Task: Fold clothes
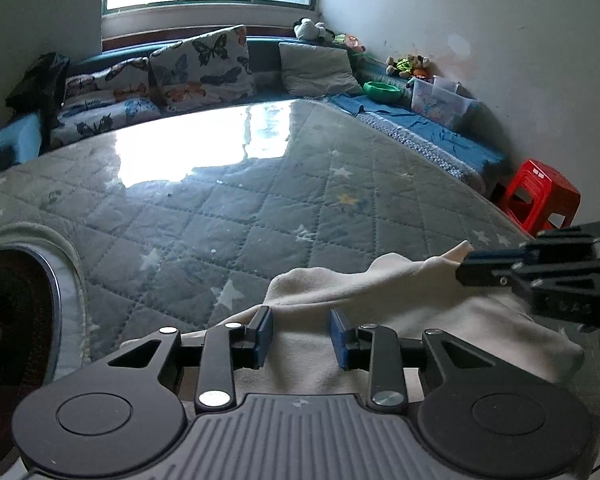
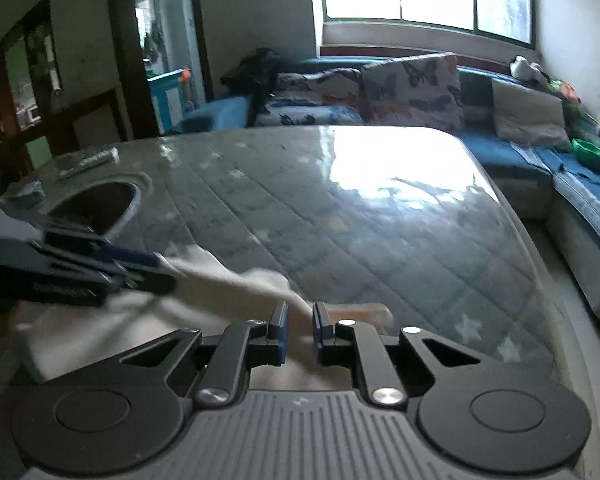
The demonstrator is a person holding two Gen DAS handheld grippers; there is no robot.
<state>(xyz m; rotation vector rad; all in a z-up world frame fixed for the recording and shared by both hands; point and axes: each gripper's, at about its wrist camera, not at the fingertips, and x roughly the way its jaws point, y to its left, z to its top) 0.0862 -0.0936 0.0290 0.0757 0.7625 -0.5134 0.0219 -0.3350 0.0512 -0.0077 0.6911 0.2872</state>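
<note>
so the left gripper (image 1: 300, 338) is seen with its fingers (image 1: 263, 334) spread apart, nothing pinched, and the cream garment (image 1: 380, 292) is bunched just ahead of and between them on the quilted desk (image 1: 220, 208). Off to the right of those fingers, a raised edge of the cloth is gripped by the right gripper (image 2: 300, 330), whose fingers are closed down on a fold of it. The round opening (image 1: 16, 312) is well off to the left. What could go wrong, probably: with only one corner held, the cloth could be dragged into a lump, or the fold could slip out if it's pulled before the left side is grabbed
</note>
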